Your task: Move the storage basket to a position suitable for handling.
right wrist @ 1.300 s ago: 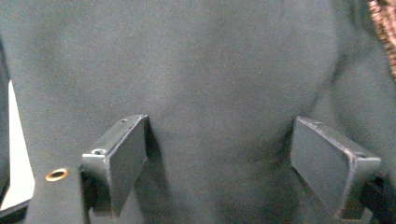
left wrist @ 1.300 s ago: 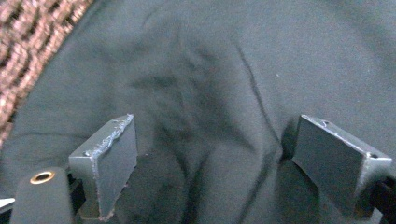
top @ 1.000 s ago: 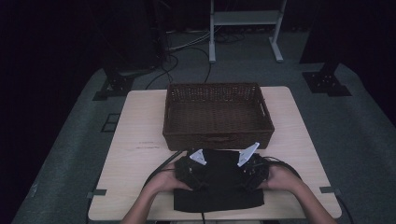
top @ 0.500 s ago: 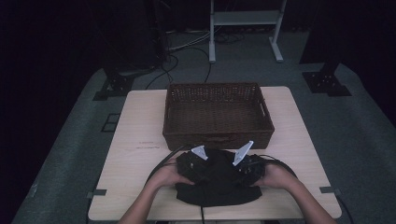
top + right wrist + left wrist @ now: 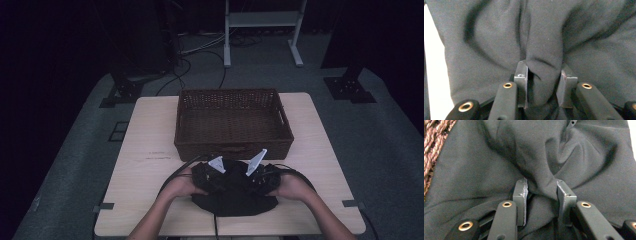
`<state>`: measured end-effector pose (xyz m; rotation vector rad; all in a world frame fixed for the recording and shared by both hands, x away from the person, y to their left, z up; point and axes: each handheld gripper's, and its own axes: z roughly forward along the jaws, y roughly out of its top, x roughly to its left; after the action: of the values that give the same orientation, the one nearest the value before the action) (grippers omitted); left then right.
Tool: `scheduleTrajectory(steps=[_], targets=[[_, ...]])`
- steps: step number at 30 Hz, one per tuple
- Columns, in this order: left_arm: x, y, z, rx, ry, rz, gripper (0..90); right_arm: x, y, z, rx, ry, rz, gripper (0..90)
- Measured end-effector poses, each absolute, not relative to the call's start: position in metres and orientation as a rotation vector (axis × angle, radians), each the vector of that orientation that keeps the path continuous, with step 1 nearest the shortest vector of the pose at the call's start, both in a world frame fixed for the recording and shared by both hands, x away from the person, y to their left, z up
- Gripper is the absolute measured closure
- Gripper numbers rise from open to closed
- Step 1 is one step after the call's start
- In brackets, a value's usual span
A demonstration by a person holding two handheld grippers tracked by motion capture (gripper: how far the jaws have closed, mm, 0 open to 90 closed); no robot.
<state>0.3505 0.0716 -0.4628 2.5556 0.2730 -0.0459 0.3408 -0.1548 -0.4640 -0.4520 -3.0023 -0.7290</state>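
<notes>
A black cloth (image 5: pixel 235 201) lies bunched at the table's front, just before a brown wicker basket (image 5: pixel 232 147). Both hands hold grippers on top of it, pointing at each other. My left gripper (image 5: pixel 225 177) is shut on a raised fold of the cloth (image 5: pixel 486 170); creases radiate from its tips (image 5: pixel 541 192). My right gripper (image 5: pixel 245 177) is shut on another thick fold of the cloth (image 5: pixel 486 37), which hangs between its pads (image 5: pixel 544 75). The basket's weave (image 5: pixel 431 142) shows at the left gripper view's upper left.
The light wooden table (image 5: pixel 150 150) has bare room left and right of the cloth. Its surface (image 5: pixel 431 62) shows pale at the right gripper view's left edge. Cables (image 5: pixel 295 172) trail from the grippers. Beyond the table are dark floor, stands and a white frame (image 5: pixel 260 20).
Both grippers have moved closer together over the cloth, and the cloth has gathered into a tighter bunch between them.
</notes>
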Motion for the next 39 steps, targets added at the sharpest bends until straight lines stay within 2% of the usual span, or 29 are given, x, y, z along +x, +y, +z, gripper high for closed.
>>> scheduleTrajectory(steps=[4,16,18,25,39], targets=[[0.347,0.072,-0.461,2.56,0.245,-0.01,68.5,0.339,-0.159,-0.464,-0.452,-2.991,-0.775,70.0],[0.341,0.078,-0.451,2.535,0.213,0.011,72.3,0.334,-0.162,-0.451,-0.415,-2.984,-0.832,71.5],[0.339,0.079,-0.45,2.529,0.212,0.062,73.3,0.332,-0.162,-0.449,-0.409,-2.981,-0.841,71.7],[0.335,0.08,-0.443,2.527,0.206,0.077,73.4,0.33,-0.165,-0.441,-0.4,-2.976,-0.887,72.0],[0.329,0.087,-0.414,2.489,0.188,0.112,73.9,0.322,-0.167,-0.405,-0.352,-3.005,-0.951,72.2]])
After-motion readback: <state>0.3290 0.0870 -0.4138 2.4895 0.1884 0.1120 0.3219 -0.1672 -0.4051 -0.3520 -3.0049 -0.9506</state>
